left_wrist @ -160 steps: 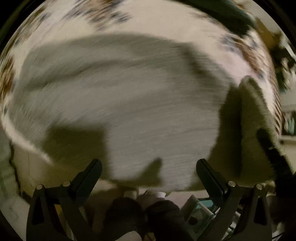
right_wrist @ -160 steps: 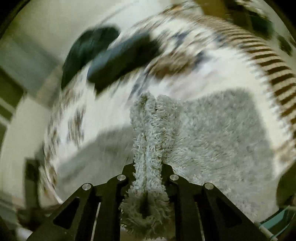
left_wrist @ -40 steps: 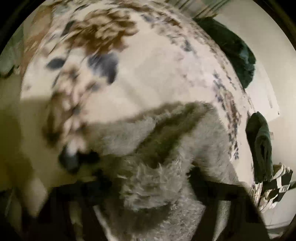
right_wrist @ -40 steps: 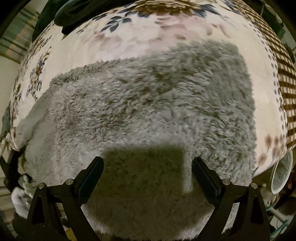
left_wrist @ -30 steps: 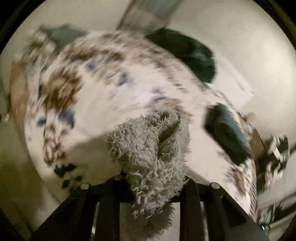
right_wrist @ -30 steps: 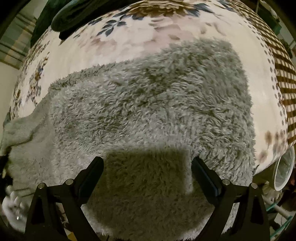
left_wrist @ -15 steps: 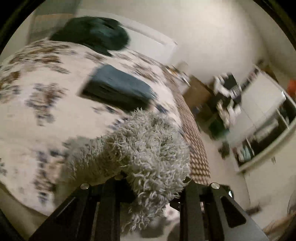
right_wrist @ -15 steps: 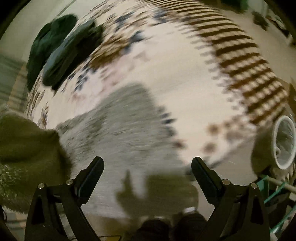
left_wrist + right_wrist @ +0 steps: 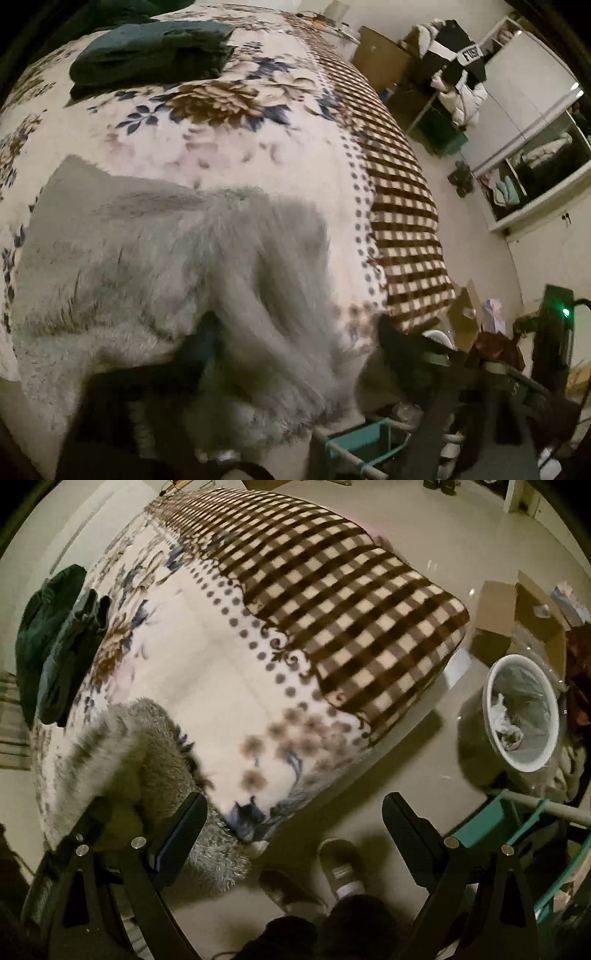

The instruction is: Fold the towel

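lying on the floral blanket (image 9: 229, 147) near the bed's front edge, the grey towel (image 9: 155, 266) was smeared by motion blur and hid most of the left gripper (image 9: 291, 354), whose jaws looked spread apart. the right gripper (image 9: 291, 834) hung wide and empty; print on a dark garment (image 9: 458, 51) stayed unreadable.

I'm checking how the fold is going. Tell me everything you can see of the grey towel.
The shaggy grey towel is long-piled and fluffy and lies at the near edge of the floral blanket on the bed. Its far part lies flat; the near part is bunched into a motion-blurred ridge. The left tool looks open around that ridge. In the right wrist view its near edge hangs over the bed's side.
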A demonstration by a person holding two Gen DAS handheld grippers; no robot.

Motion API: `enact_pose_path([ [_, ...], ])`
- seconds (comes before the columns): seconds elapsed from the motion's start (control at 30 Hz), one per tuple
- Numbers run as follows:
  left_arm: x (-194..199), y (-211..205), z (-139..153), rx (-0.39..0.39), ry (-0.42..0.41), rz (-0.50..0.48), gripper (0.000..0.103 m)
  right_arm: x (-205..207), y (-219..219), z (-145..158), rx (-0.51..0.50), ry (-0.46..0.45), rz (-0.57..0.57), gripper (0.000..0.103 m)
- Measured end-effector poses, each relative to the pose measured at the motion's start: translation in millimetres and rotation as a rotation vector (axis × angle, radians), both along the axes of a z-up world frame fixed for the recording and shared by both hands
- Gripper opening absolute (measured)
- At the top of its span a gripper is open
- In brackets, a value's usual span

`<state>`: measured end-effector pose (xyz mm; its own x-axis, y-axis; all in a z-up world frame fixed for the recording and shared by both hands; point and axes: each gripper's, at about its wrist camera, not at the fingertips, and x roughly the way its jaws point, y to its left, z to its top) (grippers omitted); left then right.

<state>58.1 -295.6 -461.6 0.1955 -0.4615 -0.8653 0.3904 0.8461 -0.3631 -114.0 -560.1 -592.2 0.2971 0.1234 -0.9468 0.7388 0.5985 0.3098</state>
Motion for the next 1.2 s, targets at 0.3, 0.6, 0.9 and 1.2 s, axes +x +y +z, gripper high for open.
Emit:
enact_pose_path([
  [0.3, 47.5, 104.7, 26.2, 0.044, -0.002, 0.149, 0.093, 69.3, 24.5, 3.1, 0.184, -0.208, 0.149, 0.103],
  [0.6, 121.2, 214.6, -16.2, 0.2, 0.052, 0.312, 0.093, 151.5, 65.9, -37.7, 0.362, -0.133, 0.262, 0.05],
  [0.9, 153.2, 197.5, -50.9, 0.089, 0.193, 0.304, 0.093, 170.7, 47.2, 20.6, 0.154, -0.262, 0.278, 0.028],
  [1.2, 157.8, 187.2, -76.7, 0.12, 0.227, 0.271, 0.093, 120.4, 18.2, -20.2, 0.347, -0.175, 0.114, 0.078],
])
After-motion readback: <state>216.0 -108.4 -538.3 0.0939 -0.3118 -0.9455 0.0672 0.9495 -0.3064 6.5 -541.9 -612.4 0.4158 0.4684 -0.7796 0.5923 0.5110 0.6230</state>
